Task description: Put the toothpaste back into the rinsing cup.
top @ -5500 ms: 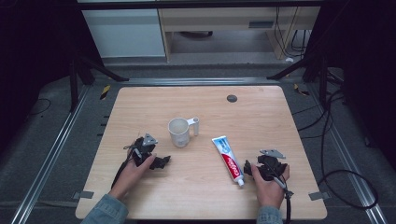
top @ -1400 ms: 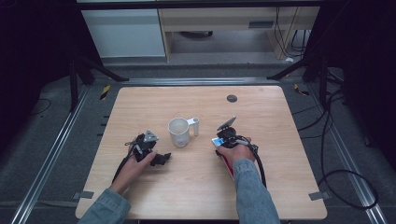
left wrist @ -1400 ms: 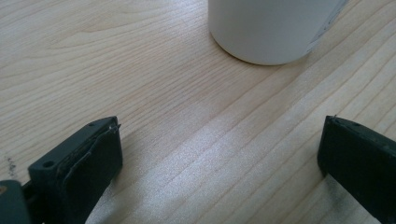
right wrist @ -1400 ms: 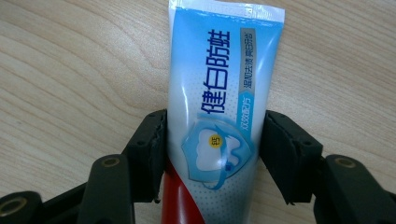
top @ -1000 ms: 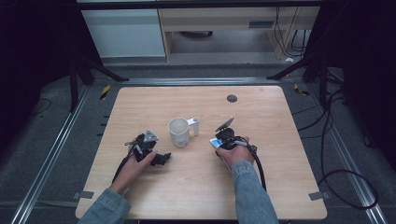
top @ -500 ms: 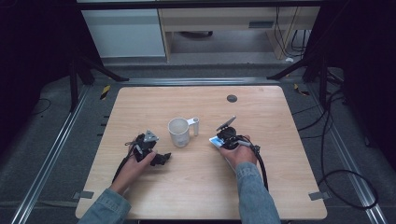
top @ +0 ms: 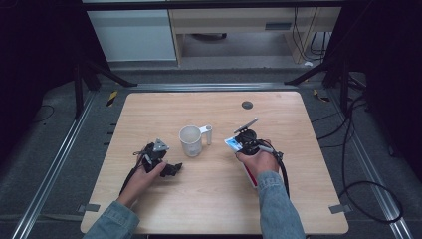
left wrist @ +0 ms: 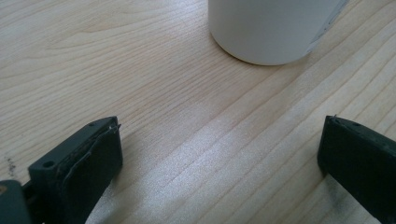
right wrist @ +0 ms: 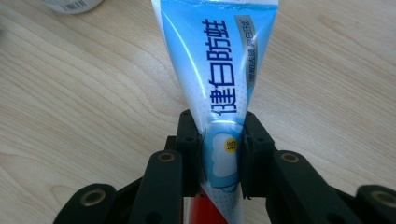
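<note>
- The right gripper [right wrist: 219, 154] has just been closing; its jaws are now pinching the tube [right wrist: 219, 93], which was lying free on the table [top: 209, 209] earlier.
- The tube's wide end is lifting off the wood, right of the mug [top: 191, 141].
- The left gripper [left wrist: 219, 154] is resting unmoved, jaws spread, holding nothing.
- The right gripper view is showing the tube's blue print; the high view is showing its red end.
</note>
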